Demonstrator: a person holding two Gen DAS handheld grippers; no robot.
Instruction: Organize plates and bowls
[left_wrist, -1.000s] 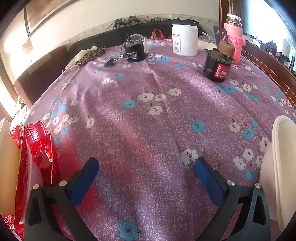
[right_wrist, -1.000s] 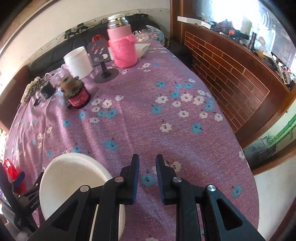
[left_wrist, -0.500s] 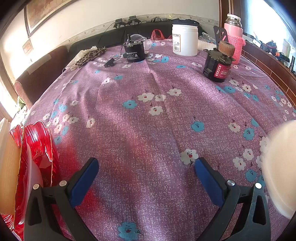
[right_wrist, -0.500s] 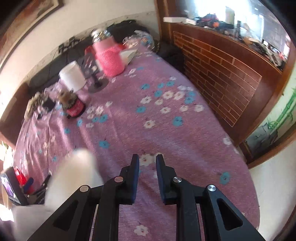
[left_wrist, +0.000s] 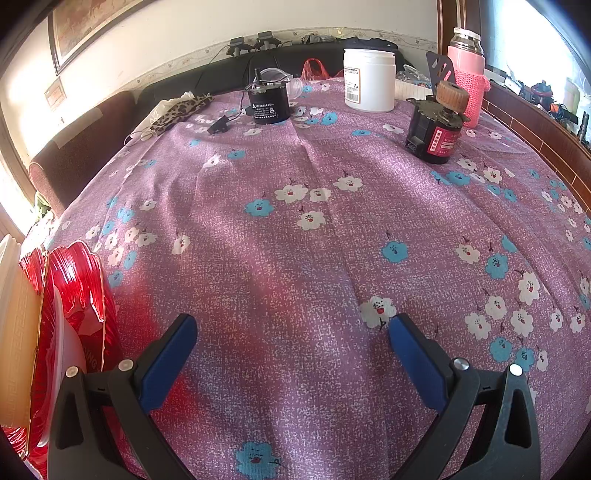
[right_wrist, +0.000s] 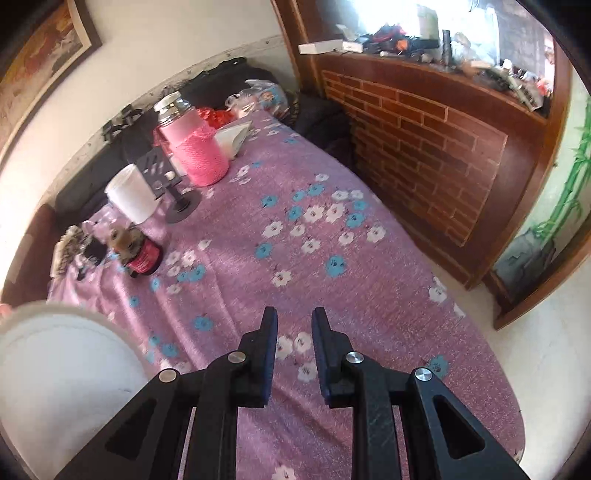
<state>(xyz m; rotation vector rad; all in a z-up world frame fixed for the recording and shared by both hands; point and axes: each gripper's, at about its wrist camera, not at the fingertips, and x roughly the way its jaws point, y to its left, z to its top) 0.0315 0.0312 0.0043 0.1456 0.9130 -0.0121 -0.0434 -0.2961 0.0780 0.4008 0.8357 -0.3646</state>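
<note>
Bowl (right_wrist: 62, 373), white and blurred, is now sitting at about 8 o'clock in the right wrist view, beside the right gripper (right_wrist: 294, 325) and not between its fingers; whether it is touching the tablecloth (right_wrist: 332, 258) or is being carried, I cannot tell. A moment ago this bowl was showing at 3 o'clock in the left wrist view; now it is gone from there, so it is probably travelling toward the stack side. The right gripper's jaws are standing close together with a narrow gap, clamping nothing visible. The left gripper (left_wrist: 291, 332) is staying wide apart and empty over the tablecloth, unchanged; the red plates (left_wrist: 74, 295) are standing on edge at 9 o'clock, beside a cream plate (left_wrist: 14, 332).
</note>
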